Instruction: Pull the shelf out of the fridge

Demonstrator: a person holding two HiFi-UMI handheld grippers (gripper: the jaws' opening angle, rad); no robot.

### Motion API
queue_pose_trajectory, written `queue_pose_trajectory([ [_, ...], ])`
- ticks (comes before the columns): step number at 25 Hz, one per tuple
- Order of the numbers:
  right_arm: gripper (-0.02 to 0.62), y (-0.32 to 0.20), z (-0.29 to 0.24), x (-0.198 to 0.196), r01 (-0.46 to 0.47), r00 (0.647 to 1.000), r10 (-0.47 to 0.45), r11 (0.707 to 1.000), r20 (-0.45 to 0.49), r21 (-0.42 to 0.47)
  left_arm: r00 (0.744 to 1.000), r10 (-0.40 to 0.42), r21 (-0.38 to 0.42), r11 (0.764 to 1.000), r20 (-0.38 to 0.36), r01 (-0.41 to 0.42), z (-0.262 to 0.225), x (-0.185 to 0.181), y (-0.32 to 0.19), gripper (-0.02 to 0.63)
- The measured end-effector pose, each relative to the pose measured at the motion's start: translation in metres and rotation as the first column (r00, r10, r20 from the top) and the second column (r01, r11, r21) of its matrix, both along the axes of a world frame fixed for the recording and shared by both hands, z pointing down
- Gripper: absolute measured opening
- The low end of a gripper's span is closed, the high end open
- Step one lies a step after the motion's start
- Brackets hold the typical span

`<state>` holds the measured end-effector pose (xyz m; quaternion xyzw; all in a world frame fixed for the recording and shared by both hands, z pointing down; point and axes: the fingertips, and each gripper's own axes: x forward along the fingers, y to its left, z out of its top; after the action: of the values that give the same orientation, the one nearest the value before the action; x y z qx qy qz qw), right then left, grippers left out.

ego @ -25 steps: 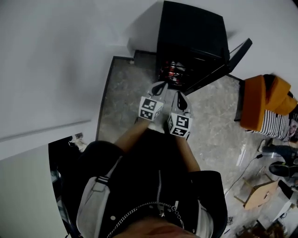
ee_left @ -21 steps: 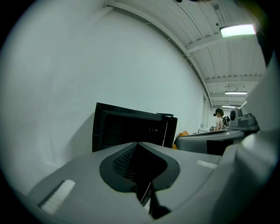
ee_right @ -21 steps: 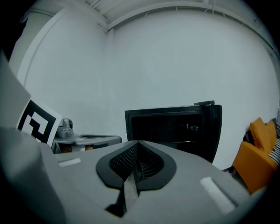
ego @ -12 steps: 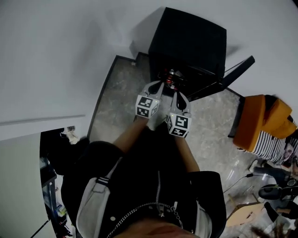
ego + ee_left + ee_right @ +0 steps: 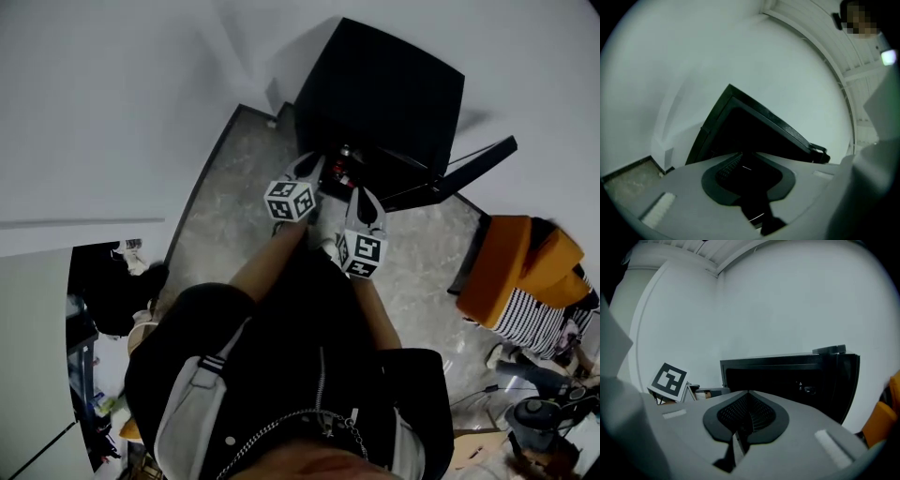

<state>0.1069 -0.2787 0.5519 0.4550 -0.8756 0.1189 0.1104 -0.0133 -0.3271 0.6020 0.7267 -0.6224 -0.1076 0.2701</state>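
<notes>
A small black fridge [image 5: 375, 84] stands against the white wall, its door [image 5: 459, 173] swung open to the right. The inside is dark. I can make out red cans [image 5: 342, 175] at the opening but no shelf clearly. My left gripper [image 5: 314, 161] points at the opening's left side. Its jaws are opening, and in the left gripper view a dark gap shows between the pads of the left gripper [image 5: 750, 176], aimed at the fridge [image 5: 754, 136]. My right gripper [image 5: 364, 194] is shut just before the opening. In the right gripper view the right gripper [image 5: 747, 416] faces the fridge [image 5: 787, 376].
The grey stone floor [image 5: 234, 206] runs left of the fridge. An orange seat [image 5: 511, 272] with striped fabric [image 5: 548, 323] sits to the right, near the door. A dark doorway with clutter [image 5: 103, 300] lies at the left. The left gripper's marker cube [image 5: 669, 379] shows in the right gripper view.
The head view has swung, so the fridge sits higher and further left. My left gripper has drawn a little away from the right one and turned. The right gripper keeps its place.
</notes>
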Motion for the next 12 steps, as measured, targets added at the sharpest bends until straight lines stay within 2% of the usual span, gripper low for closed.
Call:
queue_pose_trajectory([
  [2,0.002,-0.006,0.001,0.003,-0.006,1.0,0.006,1.0,-0.01,-0.008,0.993,-0.047,-0.007,0.999,-0.108,0.047,0.011,-0.006,-0.01,0.079],
  [4,0.002,-0.011,-0.001,0.006,-0.014,1.0,0.014,1.0,-0.015,-0.013,0.979,-0.089,-0.015,0.996,-0.185,0.088,0.021,-0.012,-0.019,0.088],
  [8,0.002,-0.02,-0.003,0.012,-0.024,0.999,0.024,1.0,-0.029,-0.001,0.933,-0.155,-0.032,0.988,-0.325,0.153,0.039,-0.021,-0.036,0.143],
  [10,0.002,-0.022,-0.002,0.015,-0.026,0.999,0.026,1.0,-0.041,0.002,0.905,-0.164,-0.033,0.986,-0.392,0.165,0.046,-0.021,-0.043,0.163],
  [12,0.002,-0.024,0.0,0.018,-0.027,0.998,0.027,1.0,-0.05,0.001,0.851,-0.183,-0.045,0.982,-0.492,0.185,0.054,-0.022,-0.05,0.177],
])
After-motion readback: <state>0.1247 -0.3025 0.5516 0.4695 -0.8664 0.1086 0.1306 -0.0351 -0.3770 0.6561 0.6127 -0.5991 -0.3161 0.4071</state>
